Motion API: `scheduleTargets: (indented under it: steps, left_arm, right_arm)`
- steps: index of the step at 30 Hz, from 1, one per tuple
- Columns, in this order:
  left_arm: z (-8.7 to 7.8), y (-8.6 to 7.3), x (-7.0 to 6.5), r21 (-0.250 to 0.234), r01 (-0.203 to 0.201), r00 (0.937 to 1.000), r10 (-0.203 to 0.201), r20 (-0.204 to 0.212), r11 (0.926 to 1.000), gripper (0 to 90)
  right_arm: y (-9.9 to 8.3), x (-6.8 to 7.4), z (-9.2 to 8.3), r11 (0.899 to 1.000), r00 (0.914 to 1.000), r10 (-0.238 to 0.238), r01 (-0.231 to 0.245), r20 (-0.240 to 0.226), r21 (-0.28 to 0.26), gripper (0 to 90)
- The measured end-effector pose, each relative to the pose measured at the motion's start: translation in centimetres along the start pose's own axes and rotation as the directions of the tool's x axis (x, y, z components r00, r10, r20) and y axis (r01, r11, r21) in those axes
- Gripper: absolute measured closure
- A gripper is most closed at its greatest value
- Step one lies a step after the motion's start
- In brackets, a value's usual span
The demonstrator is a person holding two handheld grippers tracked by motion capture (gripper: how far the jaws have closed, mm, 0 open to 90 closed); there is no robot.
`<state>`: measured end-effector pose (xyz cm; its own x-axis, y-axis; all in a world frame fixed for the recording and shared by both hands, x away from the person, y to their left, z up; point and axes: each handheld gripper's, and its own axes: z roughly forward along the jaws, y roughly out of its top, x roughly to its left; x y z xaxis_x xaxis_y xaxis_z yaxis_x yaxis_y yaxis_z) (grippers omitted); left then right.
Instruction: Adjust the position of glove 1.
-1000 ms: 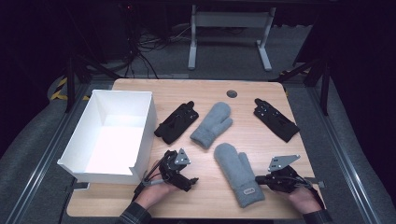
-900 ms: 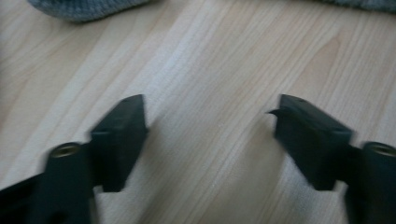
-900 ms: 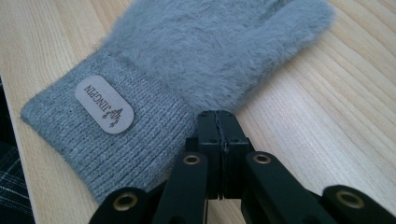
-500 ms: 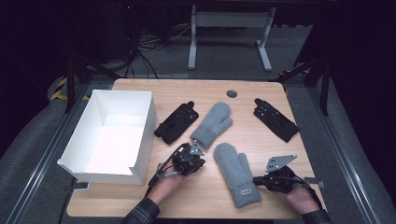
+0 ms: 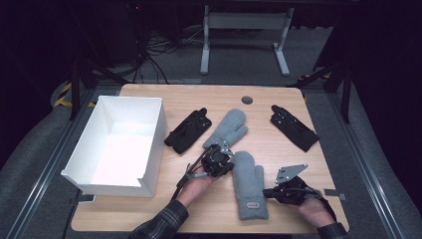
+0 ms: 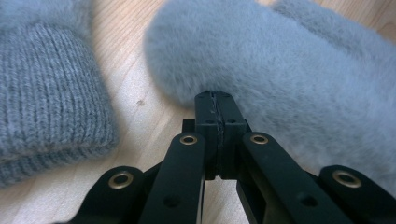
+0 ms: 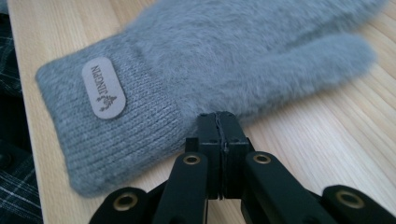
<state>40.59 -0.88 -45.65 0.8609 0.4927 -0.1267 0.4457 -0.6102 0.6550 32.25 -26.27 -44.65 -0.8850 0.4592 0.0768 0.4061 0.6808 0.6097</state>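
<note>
Looking down, high view: the left gripper (image 5: 225,149) is being held at the junction of the two grey mittens; the right gripper (image 5: 267,192) is being held beside the near mitten (image 5: 250,184) cuff.
Left gripper view: jaws are being kept together, nothing clamped, tips at the fluffy edge of the near mitten (image 6: 299,79); the far mitten (image 6: 42,93) cuff is lying alongside.
Right gripper view: jaws are being kept together and empty, tips just beside the near mitten (image 7: 210,60), which is lying flat on the table (image 7: 327,130).
</note>
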Motion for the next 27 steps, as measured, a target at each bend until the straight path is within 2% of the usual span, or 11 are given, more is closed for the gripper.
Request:
scheduleTargets:
  steps: [2,3,5,6,14,18,20,24,27]
  left_arm:
    - [0.0,0.1,0.0,-0.005,0.0,1.0,0.0,0.002,1.0,89.9]
    - [0.0,0.2,0.1,0.002,-0.013,0.9999,0.013,0.0,0.9999,89.9]
    - [-0.1,0.3,0.1,0.003,-0.008,1.0,0.008,-0.001,1.0,89.9]
    - [-0.3,0.6,0.2,-0.008,-0.01,0.9999,0.01,0.011,0.9999,89.9]
    - [-0.3,0.6,0.1,-0.003,-0.012,0.9995,0.013,0.03,0.9999,90.0]
    - [-0.3,0.5,0.0,-0.005,-0.015,0.9993,0.015,0.035,0.9999,89.9]
    - [-0.4,0.5,0.1,-0.006,-0.016,0.9993,0.016,0.034,0.9999,89.9]
    - [-0.9,0.5,0.4,-0.015,-0.006,0.9994,0.006,0.035,0.9999,89.6]
    - [-1.5,0.4,0.6,-0.029,-0.002,0.9996,0.003,0.028,0.9996,83.7]
  right_arm:
    - [0.9,0.3,0.8,1.0,0.9997,-0.019,0.019,-0.018,0.006,90.0]
    - [1.1,0.4,1.1,1.0,0.9994,-0.026,0.026,-0.025,0.006,90.0]
    - [1.4,0.5,1.4,0.999,0.999,-0.033,0.033,-0.03,0.007,90.0]
    - [2.0,0.7,2.0,0.999,0.9978,-0.051,0.051,-0.042,0.003,90.0]
    - [3.5,1.5,3.4,0.997,0.9942,-0.075,0.075,-0.078,0.002,90.0]
    - [4.4,2.0,4.4,0.994,0.9896,-0.109,0.109,-0.094,-0.001,90.0]
    - [4.5,2.2,4.5,0.994,0.9889,-0.109,0.11,-0.1,0.0,90.0]
    - [4.3,2.2,4.2,0.994,0.9901,-0.112,0.112,-0.084,-0.009,89.6]
    - [3.9,2.1,3.5,0.995,0.9931,-0.099,0.098,-0.062,-0.025,78.9]
